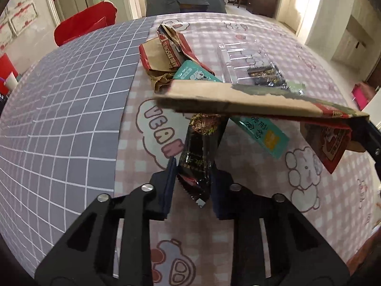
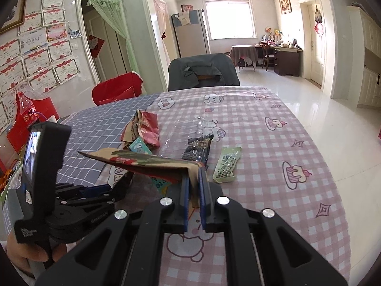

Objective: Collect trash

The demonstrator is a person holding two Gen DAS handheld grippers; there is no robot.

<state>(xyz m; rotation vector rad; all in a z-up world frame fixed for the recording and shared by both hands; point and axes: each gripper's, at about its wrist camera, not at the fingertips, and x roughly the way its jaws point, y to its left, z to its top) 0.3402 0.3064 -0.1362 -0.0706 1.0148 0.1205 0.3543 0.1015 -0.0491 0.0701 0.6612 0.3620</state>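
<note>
Black wrapper (image 1: 197, 157) stands between the left gripper (image 1: 194, 166) jaws, which look clamped on it | right gripper (image 2: 194, 178) pinches a flat paper bag (image 2: 152, 162) above the checked tablecloth (image 2: 273, 143) | more wrappers (image 1: 166, 54) beyond.

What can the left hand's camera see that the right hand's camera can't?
Only the left wrist view shows the black wrapper between the left gripper fingers. Only the right wrist view shows the pale green wrapper lying whole on the tablecloth. Both show the torn brown paper bag clamped in the right gripper.
</note>
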